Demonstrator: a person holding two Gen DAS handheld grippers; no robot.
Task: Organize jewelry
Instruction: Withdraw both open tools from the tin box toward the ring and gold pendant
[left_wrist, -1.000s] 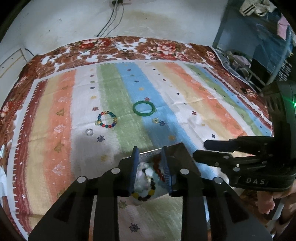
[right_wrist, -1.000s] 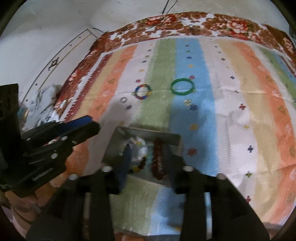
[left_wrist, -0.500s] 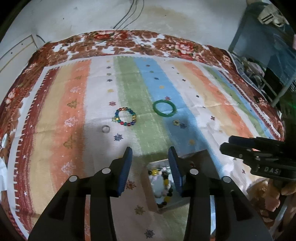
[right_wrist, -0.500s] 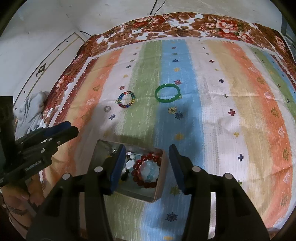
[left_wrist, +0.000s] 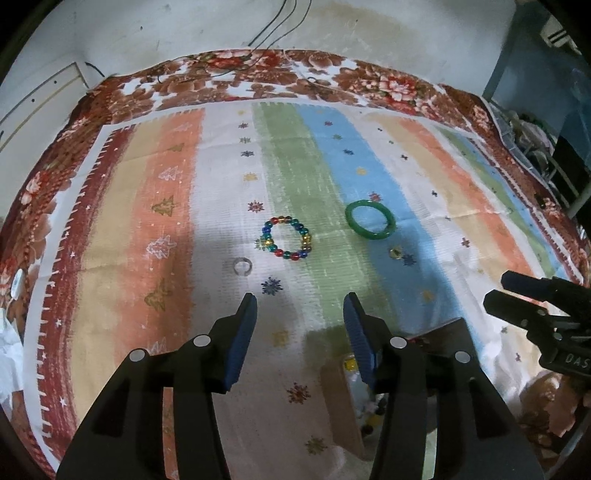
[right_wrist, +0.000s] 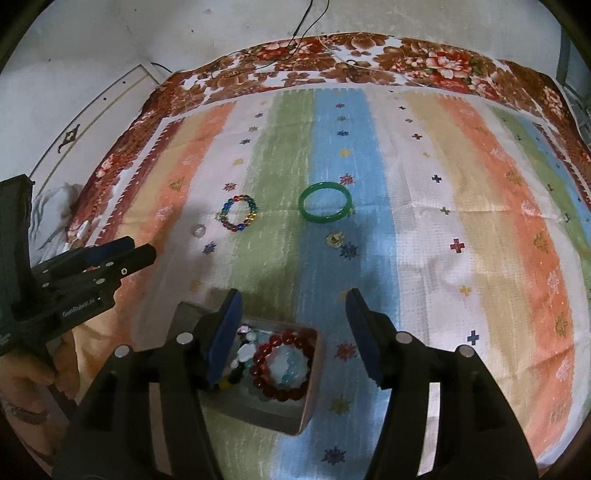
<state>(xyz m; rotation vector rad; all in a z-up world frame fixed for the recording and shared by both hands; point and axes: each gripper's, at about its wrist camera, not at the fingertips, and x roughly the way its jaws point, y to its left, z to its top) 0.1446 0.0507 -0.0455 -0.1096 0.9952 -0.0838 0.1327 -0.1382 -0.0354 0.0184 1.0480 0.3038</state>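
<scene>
A grey jewelry box (right_wrist: 306, 413) sits on the striped cloth near the front, holding a red bead bracelet (right_wrist: 282, 363) and other beads; in the left wrist view the box (left_wrist: 341, 406) lies behind my right finger. Loose on the cloth lie a multicolour bead bracelet (left_wrist: 287, 237) (right_wrist: 239, 213), a green bangle (left_wrist: 370, 220) (right_wrist: 325, 202), a silver ring (left_wrist: 242, 266) (right_wrist: 198, 230) and a small gold piece (left_wrist: 395, 253) (right_wrist: 335, 239). My left gripper (left_wrist: 300, 308) is open and empty, short of the bead bracelet. My right gripper (right_wrist: 293, 304) is open and empty above the box.
The striped cloth (left_wrist: 177, 221) has a floral border at the far edge, with cables (left_wrist: 273, 26) running up the wall behind it. Shelving with clutter (left_wrist: 535, 147) stands at the right. White fabric (right_wrist: 55, 206) lies off the cloth's left edge.
Both grippers have drawn up and back from the box and opened wide. The left gripper has shifted left, so the box now sits to its right.
</scene>
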